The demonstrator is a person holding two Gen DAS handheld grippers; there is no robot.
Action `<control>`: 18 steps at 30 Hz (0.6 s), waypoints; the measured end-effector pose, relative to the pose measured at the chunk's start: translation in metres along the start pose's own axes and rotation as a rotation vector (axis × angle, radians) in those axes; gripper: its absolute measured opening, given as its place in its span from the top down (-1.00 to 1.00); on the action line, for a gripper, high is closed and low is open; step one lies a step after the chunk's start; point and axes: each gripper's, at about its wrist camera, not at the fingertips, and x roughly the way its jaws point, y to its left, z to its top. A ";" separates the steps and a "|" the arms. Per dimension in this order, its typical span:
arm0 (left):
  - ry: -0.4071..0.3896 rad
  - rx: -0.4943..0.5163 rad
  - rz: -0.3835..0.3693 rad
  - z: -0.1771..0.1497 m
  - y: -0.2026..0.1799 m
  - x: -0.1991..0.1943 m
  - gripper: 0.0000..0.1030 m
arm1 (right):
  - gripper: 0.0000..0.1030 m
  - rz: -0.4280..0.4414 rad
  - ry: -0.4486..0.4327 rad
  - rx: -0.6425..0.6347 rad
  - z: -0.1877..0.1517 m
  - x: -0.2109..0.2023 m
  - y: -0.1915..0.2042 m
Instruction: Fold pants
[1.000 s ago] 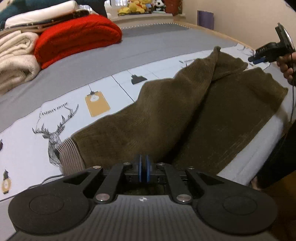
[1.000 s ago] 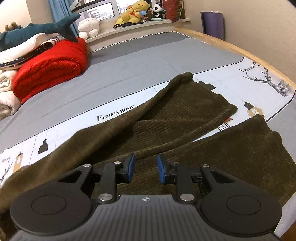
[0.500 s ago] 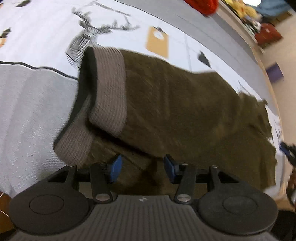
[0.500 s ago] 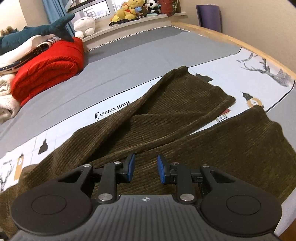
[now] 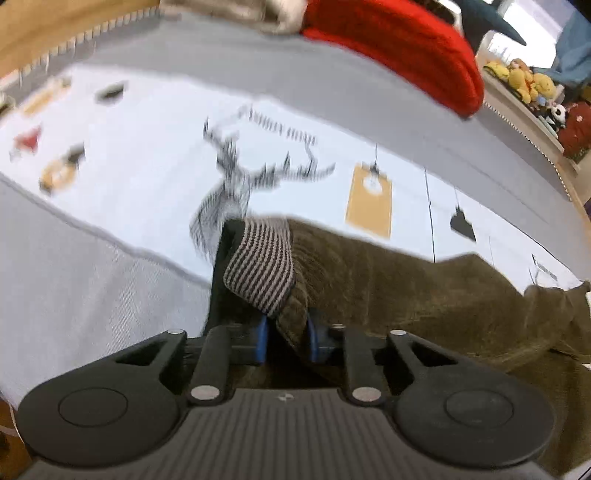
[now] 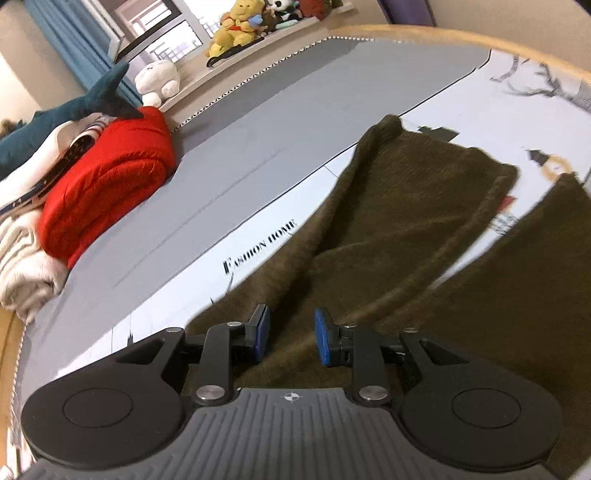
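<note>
Olive-brown corduroy pants lie across the bed, with a ribbed grey striped waistband at the near left end. My left gripper has the waistband edge between its blue pads, which press against the cloth. In the right wrist view the pants spread out with one leg folded over toward the far right. My right gripper hovers just above the cloth, open and empty.
The bed has a grey and white printed sheet with deer and "Fashion Home" prints. A folded red blanket, cream blankets and a plush shark lie at the far left. Stuffed toys sit on the windowsill.
My left gripper swung down to the waistband end, opened, then closed on its edge. My right gripper stayed open and shifted slightly over the pants.
</note>
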 end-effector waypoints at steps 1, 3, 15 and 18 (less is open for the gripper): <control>-0.024 0.015 0.010 0.001 -0.003 -0.003 0.60 | 0.40 -0.007 -0.001 0.010 0.004 0.011 0.001; -0.045 0.043 0.027 0.002 -0.009 -0.004 0.61 | 0.33 -0.023 0.007 0.046 0.012 0.032 -0.002; 0.031 0.018 0.016 0.004 -0.004 0.005 0.60 | 0.28 -0.062 -0.007 0.276 0.049 0.129 -0.039; 0.032 0.018 0.015 0.005 -0.005 0.004 0.60 | 0.31 -0.053 -0.022 0.290 0.055 0.140 -0.041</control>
